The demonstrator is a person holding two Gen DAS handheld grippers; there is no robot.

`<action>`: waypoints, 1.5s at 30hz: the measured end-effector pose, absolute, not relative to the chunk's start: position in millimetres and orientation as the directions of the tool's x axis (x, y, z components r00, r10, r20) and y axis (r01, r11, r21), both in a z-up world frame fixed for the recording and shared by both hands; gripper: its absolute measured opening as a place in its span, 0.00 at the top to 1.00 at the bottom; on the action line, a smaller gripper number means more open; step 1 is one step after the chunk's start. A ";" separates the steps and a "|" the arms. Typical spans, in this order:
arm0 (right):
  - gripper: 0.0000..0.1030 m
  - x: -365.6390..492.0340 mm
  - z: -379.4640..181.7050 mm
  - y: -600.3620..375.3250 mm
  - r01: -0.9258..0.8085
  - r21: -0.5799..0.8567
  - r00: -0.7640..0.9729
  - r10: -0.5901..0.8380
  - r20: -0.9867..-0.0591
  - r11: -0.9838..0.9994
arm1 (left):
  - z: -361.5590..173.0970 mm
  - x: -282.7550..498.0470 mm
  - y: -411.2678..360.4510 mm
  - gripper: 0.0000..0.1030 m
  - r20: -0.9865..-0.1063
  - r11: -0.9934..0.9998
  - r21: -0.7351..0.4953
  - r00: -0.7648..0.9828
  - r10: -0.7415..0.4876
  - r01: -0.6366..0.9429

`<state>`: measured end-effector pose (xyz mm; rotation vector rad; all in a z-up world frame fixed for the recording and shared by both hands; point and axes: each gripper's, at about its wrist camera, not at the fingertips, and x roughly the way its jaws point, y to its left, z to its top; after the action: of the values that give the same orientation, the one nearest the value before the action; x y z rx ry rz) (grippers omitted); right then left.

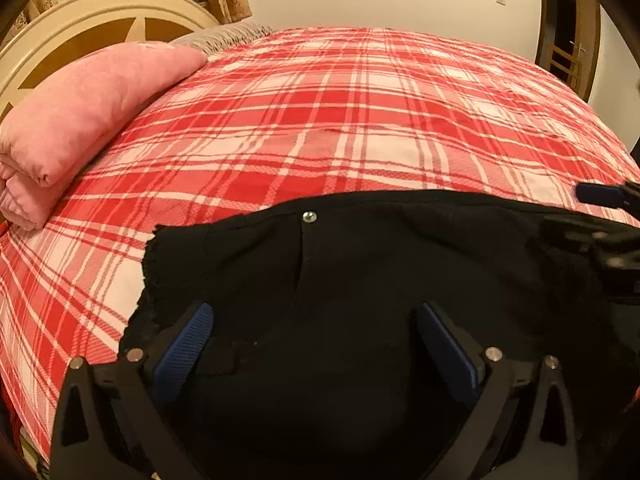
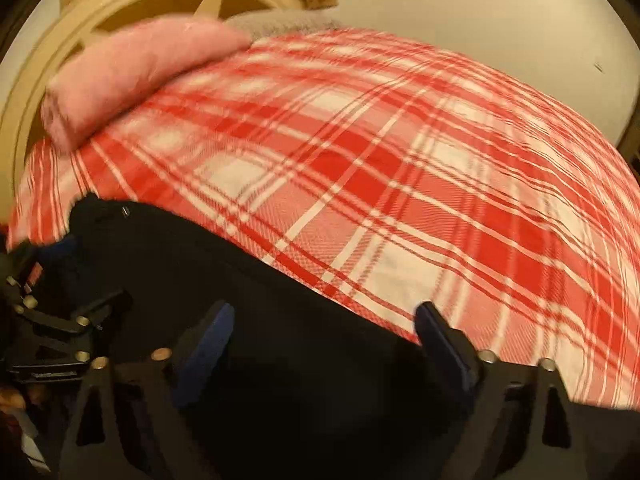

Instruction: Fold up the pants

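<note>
Black pants spread on a plaid bed, an open tool over each end of the waistband.

The pants (image 1: 360,280) lie flat on the near part of the bed (image 1: 340,120), waistband away from the cameras, with a metal button (image 1: 309,216) at its middle. The left tool (image 1: 316,344) hangs over the pants just this side of the button, its blue-padded fingers (image 1: 186,344) spread wide with dark cloth showing between them and nothing pinched. The right tool (image 2: 324,340) sits over the pants' right edge, jaws equally wide and holding nothing; one finger is over the pants, the other over the plaid beside them. This view is blurred. Beyond the pants to the left, a folded pink blanket (image 1: 80,120) lies against the cream headboard (image 1: 80,12).
</note>
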<state>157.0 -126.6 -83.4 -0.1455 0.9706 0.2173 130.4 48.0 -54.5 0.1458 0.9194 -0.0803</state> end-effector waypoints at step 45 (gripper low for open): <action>0.95 -55.7 -58.5 -73.7 -0.286 -0.096 0.726 0.150 -0.671 0.953 | 5.7 93.0 93.5 0.00 -0.801 0.928 -0.364 0.481 -0.356 0.080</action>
<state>-55.7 -73.7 -58.5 -0.1989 0.7199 0.2426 93.0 93.5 5.7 -0.2949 1.0389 -0.2702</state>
